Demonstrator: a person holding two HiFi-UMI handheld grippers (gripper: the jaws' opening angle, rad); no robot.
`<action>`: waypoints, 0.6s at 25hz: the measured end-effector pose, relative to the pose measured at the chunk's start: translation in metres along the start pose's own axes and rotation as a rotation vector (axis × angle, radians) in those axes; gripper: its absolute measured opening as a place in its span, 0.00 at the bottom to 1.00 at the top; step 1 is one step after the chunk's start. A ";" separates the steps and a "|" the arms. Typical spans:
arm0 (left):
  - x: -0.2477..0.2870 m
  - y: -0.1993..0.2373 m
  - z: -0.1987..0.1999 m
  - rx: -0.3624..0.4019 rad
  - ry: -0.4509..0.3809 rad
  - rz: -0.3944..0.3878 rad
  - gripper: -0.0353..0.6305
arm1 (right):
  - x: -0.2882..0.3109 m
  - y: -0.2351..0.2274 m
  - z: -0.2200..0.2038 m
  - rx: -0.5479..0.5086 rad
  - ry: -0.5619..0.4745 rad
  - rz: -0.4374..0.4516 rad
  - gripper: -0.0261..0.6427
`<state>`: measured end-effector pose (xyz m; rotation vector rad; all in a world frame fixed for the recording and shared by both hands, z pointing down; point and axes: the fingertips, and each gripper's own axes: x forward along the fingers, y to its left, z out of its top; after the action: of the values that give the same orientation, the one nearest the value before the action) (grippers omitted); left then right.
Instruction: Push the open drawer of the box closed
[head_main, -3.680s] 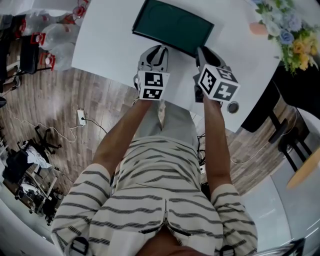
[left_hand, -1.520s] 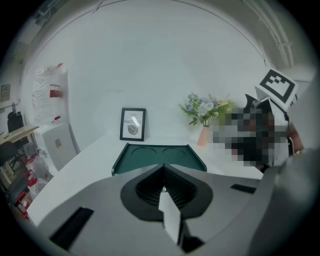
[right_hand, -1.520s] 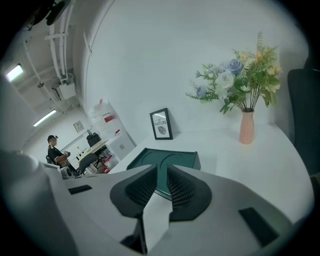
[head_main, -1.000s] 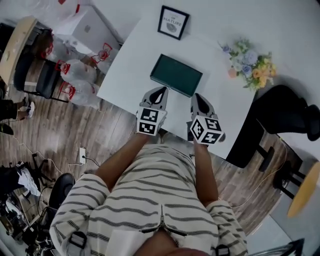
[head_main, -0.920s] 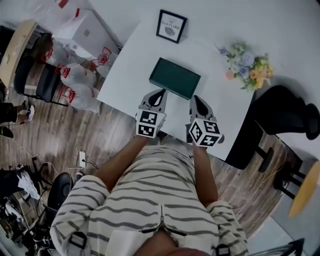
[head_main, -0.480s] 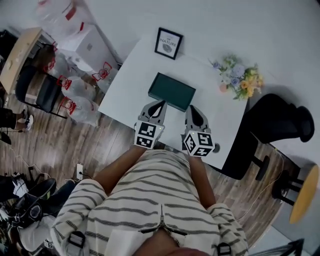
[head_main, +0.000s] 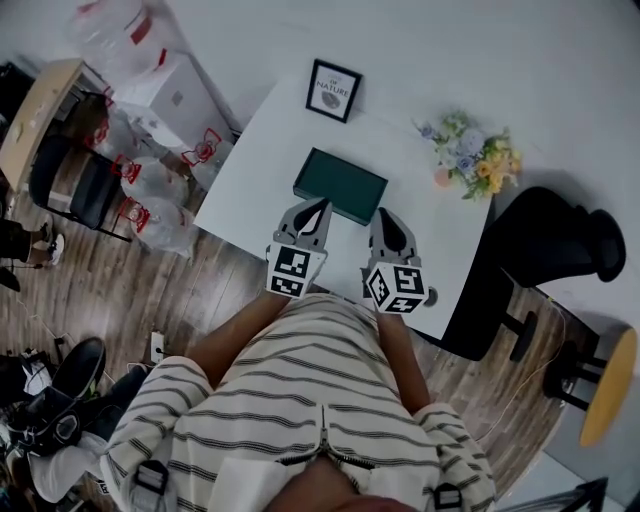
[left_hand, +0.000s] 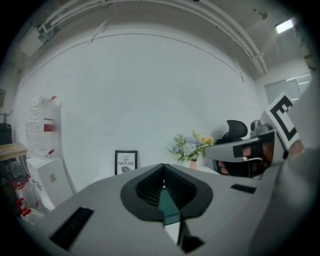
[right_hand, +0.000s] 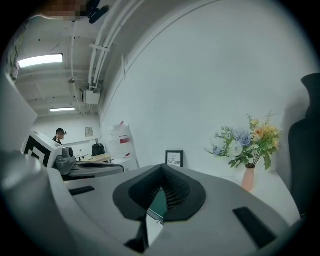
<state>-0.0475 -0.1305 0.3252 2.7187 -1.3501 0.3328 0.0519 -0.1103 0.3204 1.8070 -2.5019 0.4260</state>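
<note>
The dark green flat box (head_main: 340, 186) lies on the white table (head_main: 260, 170). From this height I cannot make out a drawer standing out of it. My left gripper (head_main: 322, 203) and right gripper (head_main: 381, 213) hang side by side at the box's near edge, pointing toward it. Both are shut with nothing between the jaws. In the left gripper view the gripper (left_hand: 163, 166) has its jaws meeting at the tip, and a sliver of the green box (left_hand: 168, 206) shows below. The right gripper (right_hand: 161, 167) looks the same, with the box (right_hand: 159, 202) behind its jaws.
A framed print (head_main: 333, 90) stands at the table's far edge and a vase of flowers (head_main: 468, 155) at its right. A black chair (head_main: 545, 240) is to the right of the table. Bags and a white cabinet (head_main: 160, 90) are on the left, and a round stool (head_main: 605, 385) is at the lower right.
The head view has drawn back and up, so table and box look smaller. Both grippers have lifted together and stay shut, side by side at the box's near edge.
</note>
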 end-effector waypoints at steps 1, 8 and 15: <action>0.000 0.000 0.000 0.002 -0.002 0.000 0.06 | 0.000 -0.001 0.001 0.000 -0.004 -0.002 0.04; 0.004 -0.001 0.002 0.004 -0.009 -0.002 0.06 | 0.000 -0.006 0.004 0.000 -0.014 -0.005 0.04; 0.005 0.000 0.000 0.000 -0.011 0.003 0.06 | 0.001 -0.007 0.002 -0.007 -0.015 0.005 0.04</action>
<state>-0.0443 -0.1344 0.3267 2.7228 -1.3563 0.3184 0.0580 -0.1140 0.3197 1.8089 -2.5148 0.4051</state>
